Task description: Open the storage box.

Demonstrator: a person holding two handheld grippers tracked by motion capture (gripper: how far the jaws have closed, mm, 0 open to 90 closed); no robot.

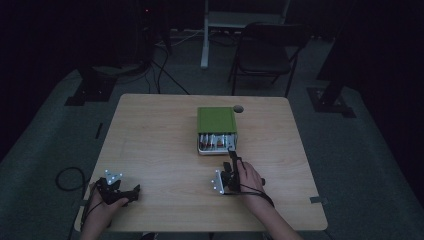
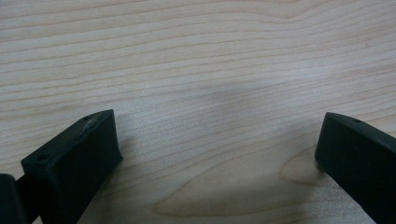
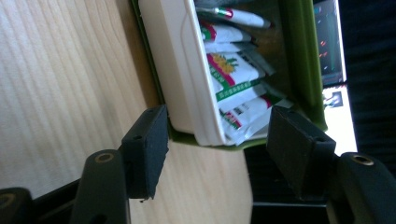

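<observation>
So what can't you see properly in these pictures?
- Green box with white inner tray: in the high view, the green lid hides the tray's back part.
- White sachets with red and green print: in the right gripper view, their print is blurred and sideways, unreadable; too small in the dim high view.
- Left gripper: in its own view, the jaws are cut off by the bottom edge.

My right gripper (image 3: 212,154) has its jaws spread wide, nothing between the pads, straddling the near corner of the white drawer (image 3: 180,70). The drawer stands pulled out of a green box (image 3: 299,56) and holds sachets (image 3: 233,79) printed red and green. Wooden tabletop (image 3: 60,84) lies beneath.
</observation>
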